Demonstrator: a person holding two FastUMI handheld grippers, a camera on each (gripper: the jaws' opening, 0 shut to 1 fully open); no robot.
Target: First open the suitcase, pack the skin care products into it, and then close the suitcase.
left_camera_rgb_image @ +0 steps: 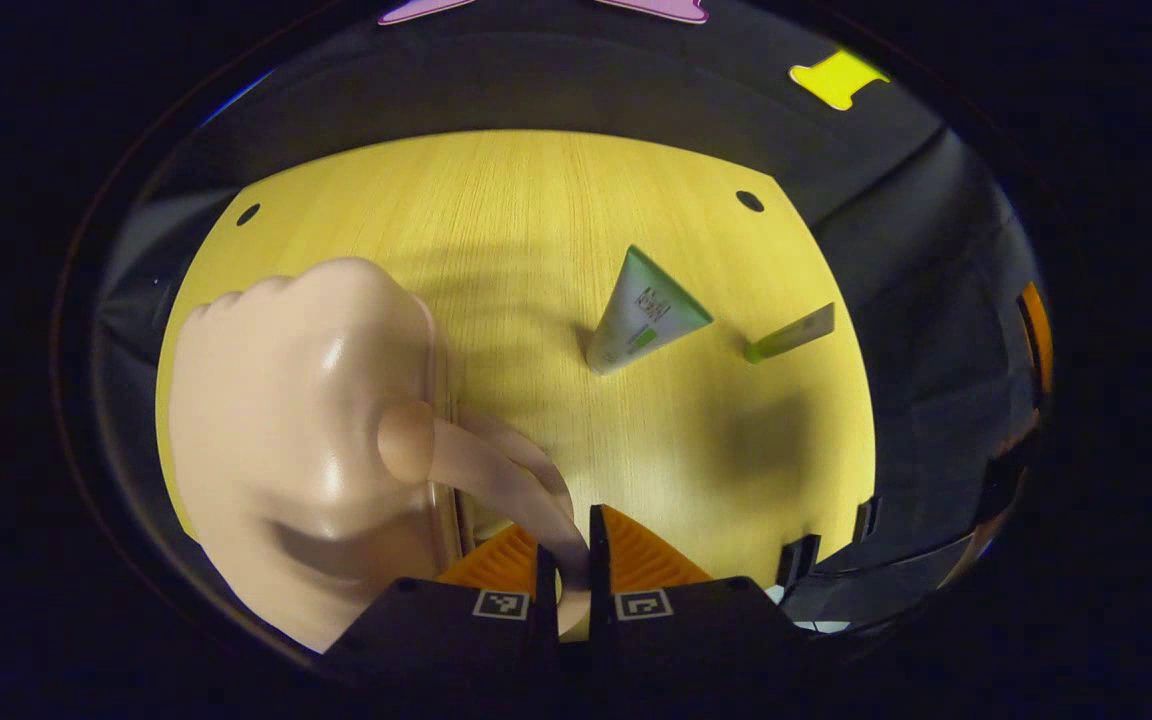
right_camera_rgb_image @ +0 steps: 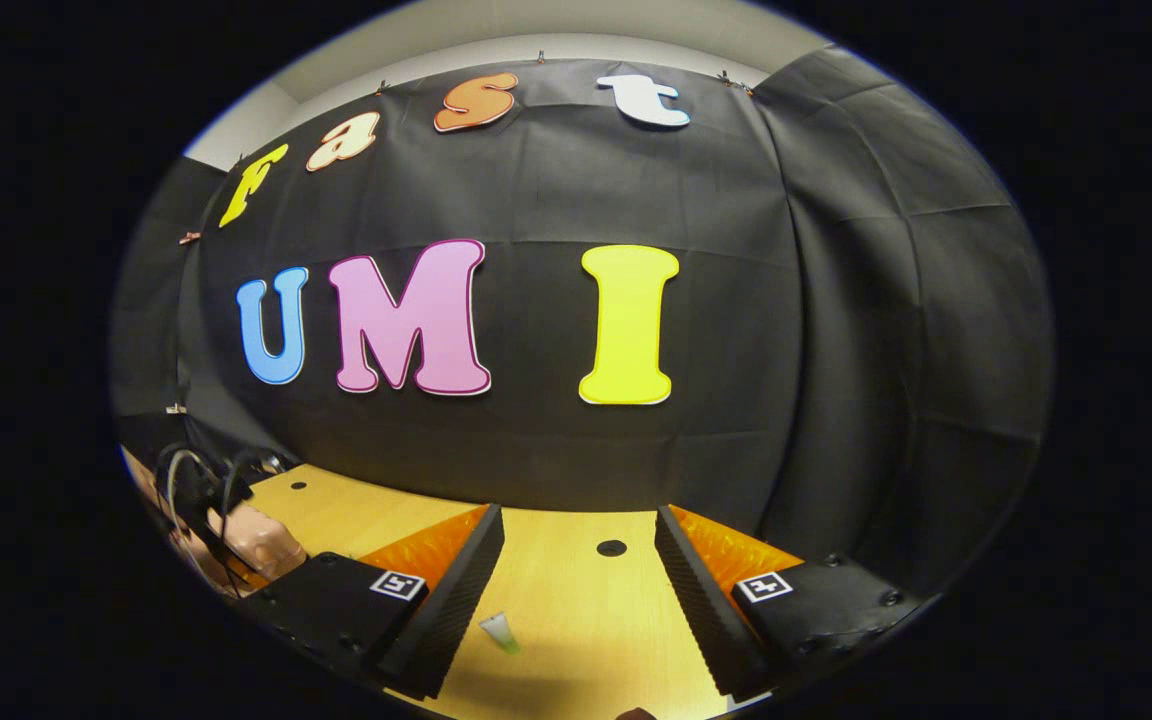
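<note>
A pale pink hard-shell suitcase lies on the left part of the yellow wooden table. Its looped handle runs down between my left gripper's orange fingers, which are shut on it. A white tube with a green end and a smaller green tube lie on the table to the right of the suitcase. In the right gripper view my right gripper hangs open above the table with nothing between its fingers; a small tube lies below it. The suitcase shows at the far left there.
Dark round holes mark the table's far corners. A black piece of gear sits past the table's right edge in the left gripper view. Cables and a black device stand over the suitcase. Black cloth walls the booth.
</note>
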